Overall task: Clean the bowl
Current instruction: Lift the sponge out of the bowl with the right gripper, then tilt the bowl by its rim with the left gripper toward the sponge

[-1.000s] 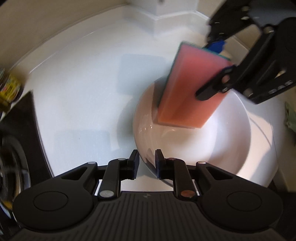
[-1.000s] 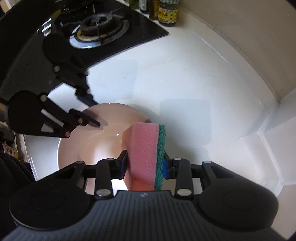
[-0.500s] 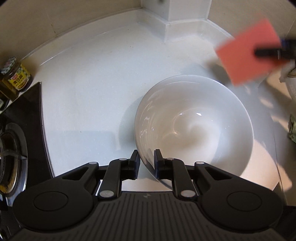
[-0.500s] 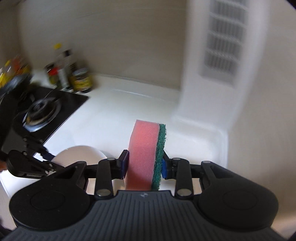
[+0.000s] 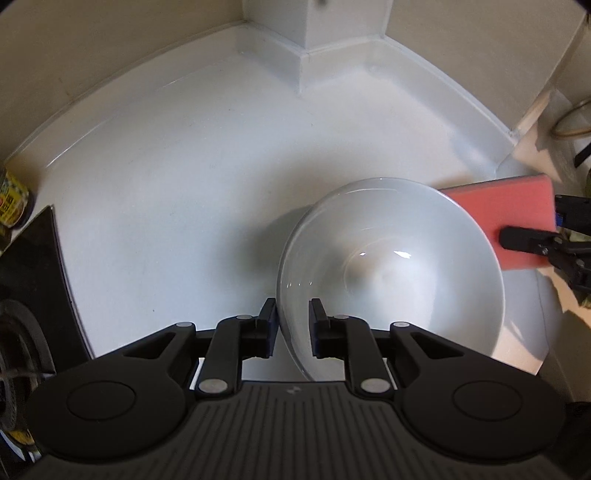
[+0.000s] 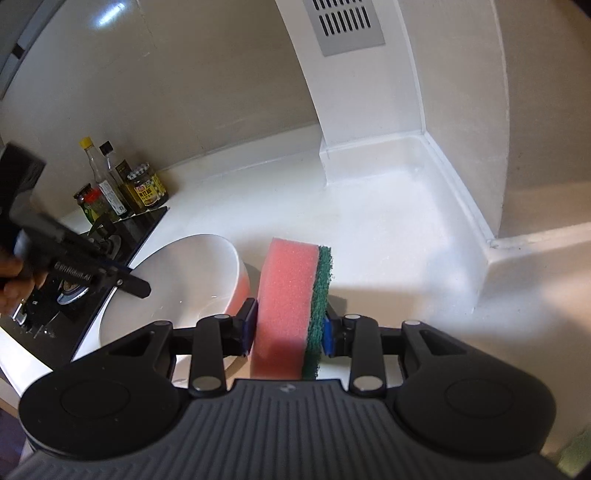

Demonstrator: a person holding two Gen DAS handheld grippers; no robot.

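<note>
On the far left of the white bench point(image 6: 388, 229), by the stove point(image 6: 74, 288), stand bottles and a yellow-labelled jar point(image 6: 146, 188); its writing is too small to read. The left claw point(image 5: 291, 328) pinches the near rim of the white bowl point(image 5: 391, 273), tilting it. Just right, the right claw point(image 6: 288, 328) pinches a pink-and-green sponge point(image 6: 291, 306) beside the bowl

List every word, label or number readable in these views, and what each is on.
Left gripper: white lettering along its arm, blurred; looks like "GenRobot.AI", not certain.
Jar with yellow label: print too small to read.
Bottles beside it: labels too small to read.
Jar at the left wrist view's edge: yellow label, blurred, unreadable.
Bowl, sponge, vent: no text.
</note>
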